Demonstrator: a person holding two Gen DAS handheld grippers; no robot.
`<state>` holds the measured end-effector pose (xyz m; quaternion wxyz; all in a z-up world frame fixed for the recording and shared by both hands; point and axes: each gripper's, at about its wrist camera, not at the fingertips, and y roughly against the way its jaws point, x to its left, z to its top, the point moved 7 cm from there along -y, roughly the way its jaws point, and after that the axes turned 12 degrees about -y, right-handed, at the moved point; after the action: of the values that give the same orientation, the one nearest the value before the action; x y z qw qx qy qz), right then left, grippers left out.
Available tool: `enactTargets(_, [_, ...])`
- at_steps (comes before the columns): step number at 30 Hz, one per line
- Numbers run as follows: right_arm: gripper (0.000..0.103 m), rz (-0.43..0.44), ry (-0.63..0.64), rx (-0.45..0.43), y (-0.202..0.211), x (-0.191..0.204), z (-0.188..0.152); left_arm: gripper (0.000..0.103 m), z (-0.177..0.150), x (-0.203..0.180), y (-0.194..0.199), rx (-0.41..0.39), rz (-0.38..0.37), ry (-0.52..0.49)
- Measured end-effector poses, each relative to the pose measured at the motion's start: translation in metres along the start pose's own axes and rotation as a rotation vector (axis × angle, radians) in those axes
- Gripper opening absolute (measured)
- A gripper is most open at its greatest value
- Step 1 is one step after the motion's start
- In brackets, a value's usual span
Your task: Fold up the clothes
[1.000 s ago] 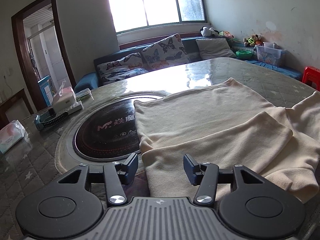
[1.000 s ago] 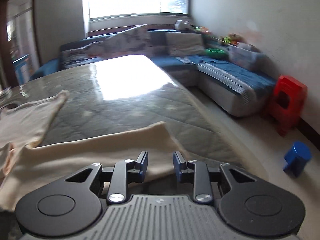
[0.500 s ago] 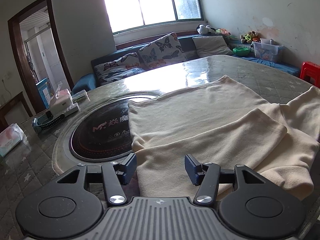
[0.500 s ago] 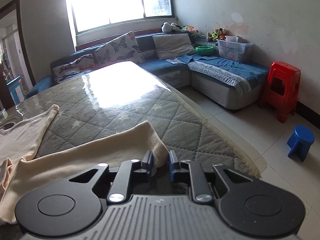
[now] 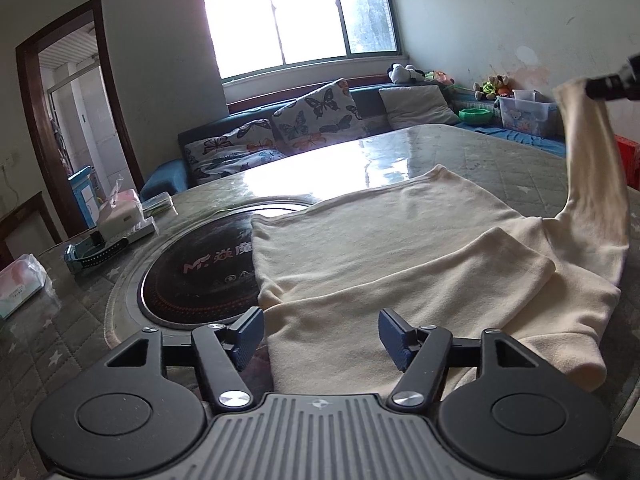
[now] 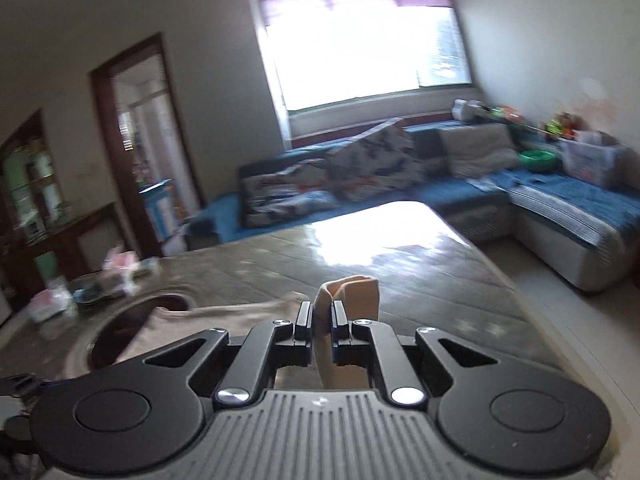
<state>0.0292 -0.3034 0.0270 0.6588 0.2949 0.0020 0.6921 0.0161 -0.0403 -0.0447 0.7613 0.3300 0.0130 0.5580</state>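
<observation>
Gripping a cream sleeve (image 6: 352, 300) aloft in my right gripper (image 6: 321, 320), I hover my left gripper (image 5: 320, 334), fingers spread, over the garment (image 5: 400, 248) on the table (image 5: 460, 148).

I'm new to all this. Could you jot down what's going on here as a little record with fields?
Setting: living room, quilted table
Garment: cream top spread on the table, one sleeve already folded across it
Left tongs: open, low over the near edge of the garment
Right tongs: shut on the other sleeve, lifted off the table
Under the garment: round dark cooktop, partly covered
</observation>
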Motion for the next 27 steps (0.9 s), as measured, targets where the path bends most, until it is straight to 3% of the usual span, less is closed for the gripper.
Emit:
enactTargets(8, [0.008, 0.241, 0.157, 0.112, -0.042, 0.118, -0.019, 0.072, -0.015, 0.022, 0.014, -0.006, 0.04, 0.046])
enactTargets(14, [0.008, 0.345, 0.235, 0.225, -0.066, 0.177, -0.059, 0.072, -0.028, 0.035, 0.017, 0.013, 0.064, 0.084])
enactTargets(20, [0.013, 0.389, 0.25, 0.33, -0.077, 0.196, -0.093, 0.072, -0.031, 0.036, 0.02, 0.014, 0.061, 0.094])
enactTargets(22, [0.014, 0.381, 0.258, 0.323, -0.074, 0.191, -0.09, 0.072, -0.028, 0.035, 0.022, 0.003, 0.06, 0.091])
enactTargets(27, [0.019, 0.264, 0.285, 0.334, -0.067, 0.148, -0.086, 0.071, -0.015, 0.027, 0.024, -0.044, 0.039, 0.074])
